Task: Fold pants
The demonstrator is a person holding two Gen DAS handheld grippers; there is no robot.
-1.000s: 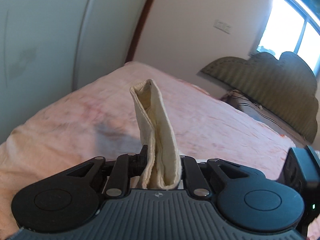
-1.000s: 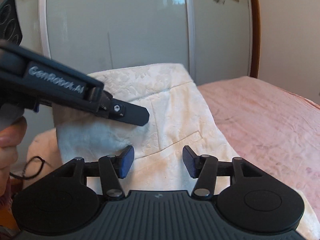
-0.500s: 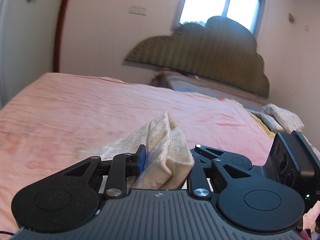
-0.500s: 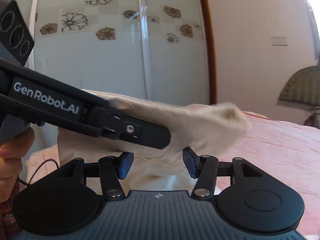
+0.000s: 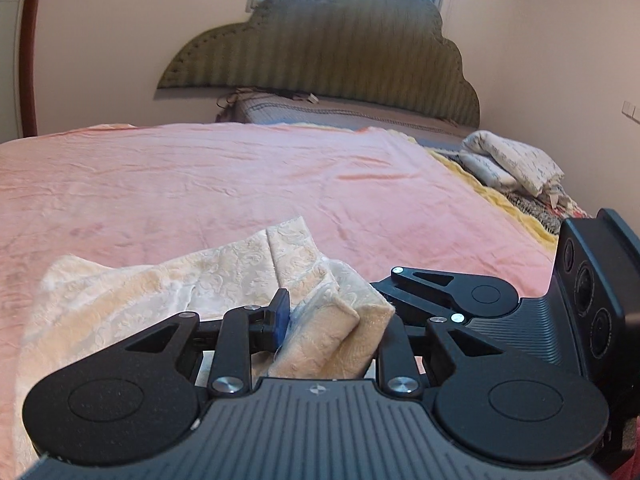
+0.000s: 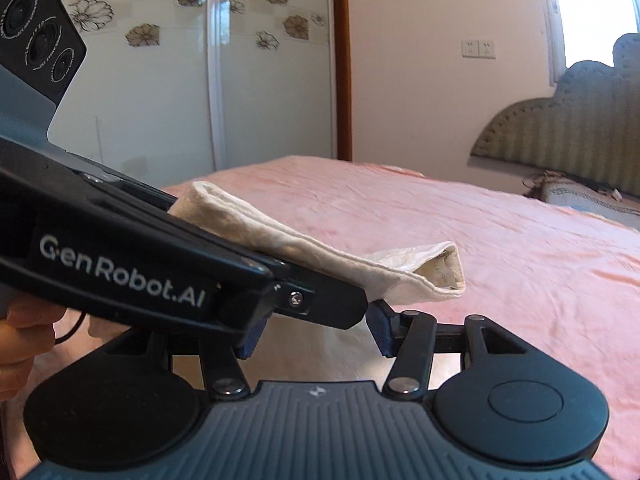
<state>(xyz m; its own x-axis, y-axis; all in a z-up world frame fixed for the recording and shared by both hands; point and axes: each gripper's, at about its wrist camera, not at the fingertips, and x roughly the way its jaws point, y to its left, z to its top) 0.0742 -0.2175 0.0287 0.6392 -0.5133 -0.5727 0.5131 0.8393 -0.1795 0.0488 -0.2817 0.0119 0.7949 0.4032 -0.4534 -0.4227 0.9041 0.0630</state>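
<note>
The cream patterned pants (image 5: 224,280) lie folded on the pink bedspread (image 5: 200,184). My left gripper (image 5: 332,320) is shut on a thick folded edge of the pants, low over the bed. In the right wrist view the left gripper's body (image 6: 160,276) crosses from the left with the folded pants (image 6: 360,264) carried in its fingers. My right gripper (image 6: 316,332) is open and empty, just below and behind that fold, its blue pads (image 6: 380,328) apart. The right gripper also shows in the left wrist view (image 5: 448,292) close at the right.
A padded green headboard (image 5: 340,48) and a grey pillow (image 5: 340,114) stand at the far end of the bed. Folded patterned bedding (image 5: 516,164) lies at the right edge. A wardrobe with flower decals (image 6: 200,60) stands beyond the bed's left side.
The left gripper has swung the held pants edge over and down toward the bed, laying the cloth in a fold. The right gripper stays open, now under the fold.
</note>
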